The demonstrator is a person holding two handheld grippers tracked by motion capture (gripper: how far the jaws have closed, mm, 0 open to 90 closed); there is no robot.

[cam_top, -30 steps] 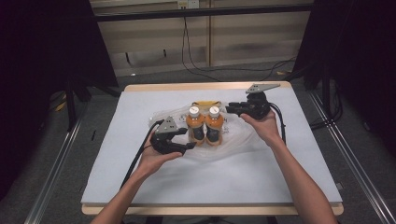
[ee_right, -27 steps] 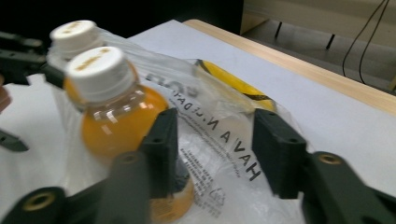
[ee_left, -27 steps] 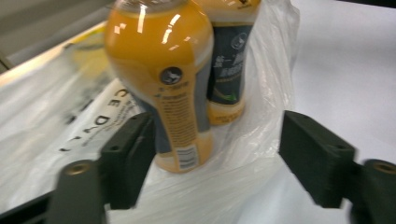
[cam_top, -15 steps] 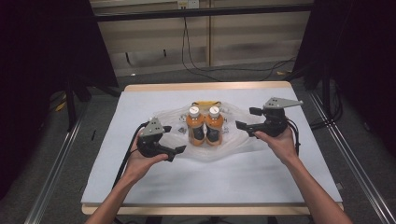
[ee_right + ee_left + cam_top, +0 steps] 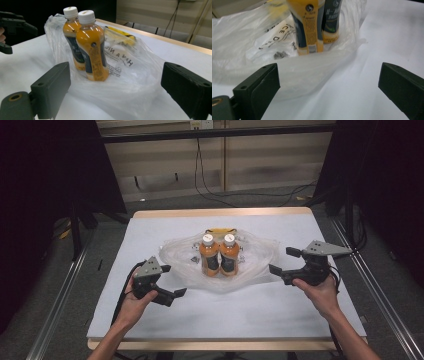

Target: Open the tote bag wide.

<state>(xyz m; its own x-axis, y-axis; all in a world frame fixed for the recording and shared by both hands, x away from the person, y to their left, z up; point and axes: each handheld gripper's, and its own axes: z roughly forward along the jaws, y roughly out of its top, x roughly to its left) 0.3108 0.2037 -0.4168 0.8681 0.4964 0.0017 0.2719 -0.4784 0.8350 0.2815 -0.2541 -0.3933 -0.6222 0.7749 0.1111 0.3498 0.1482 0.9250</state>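
Clear plastic bag (image 5: 255,257), crumpled and spread flat at the middle of the white-covered table (image 5: 240,310). Black print on the film reads "HAVA NICE" in part in the right claw view, upside down; the rest of the lettering and a small symbol block are too creased to read.

Two bottles (image 5: 219,256) stand upright on the bag, side by side and touching. Orange drink, white screw caps, dark wrap labels with a yellow-orange panel. Label characters are too small and blurred to read; a round emblem sits high on each label and a barcode low on the nearer one in the left claw view.

Yellow item (image 5: 122,33) lies under the film behind the bottles; its kind cannot be told.

Left claw (image 5: 172,292): held in the left hand, just off the bag's near-left edge, jaws wide apart after just opening, nothing between them.

Right claw (image 5: 285,262): held in the right hand, beside the bag's right edge, jaws likewise wide apart after just opening, empty, pointed toward the bottles.
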